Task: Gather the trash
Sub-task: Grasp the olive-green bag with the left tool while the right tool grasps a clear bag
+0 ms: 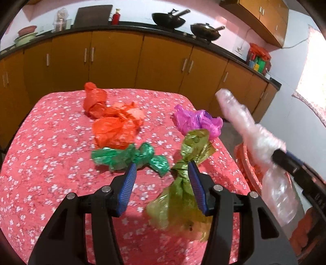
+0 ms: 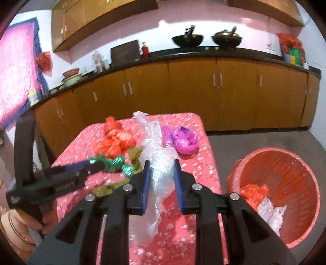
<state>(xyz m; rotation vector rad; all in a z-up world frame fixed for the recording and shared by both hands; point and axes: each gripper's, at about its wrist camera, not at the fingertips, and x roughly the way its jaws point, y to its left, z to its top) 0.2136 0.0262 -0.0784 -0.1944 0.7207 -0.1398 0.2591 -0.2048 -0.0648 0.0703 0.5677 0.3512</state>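
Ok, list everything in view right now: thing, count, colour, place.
clear plastic bag: one, transparent, held in right gripper
olive bag: one, near table edge
green bag: one, beyond left gripper's tips
orange bags: about two, crumpled, far table
purple bag: one, far right of table
bin: one, orange, on floor right of table, holding orange and clear scraps
table: one, pink floral cloth
woks: two, black, on counter
left gripper: open
right gripper: shut on bag
hand: grips left tool

Flowered pink table (image 1: 51,142) — orange bags (image 1: 114,122), purple bag (image 1: 195,120), green bag (image 1: 130,157), olive bag (image 1: 181,193).
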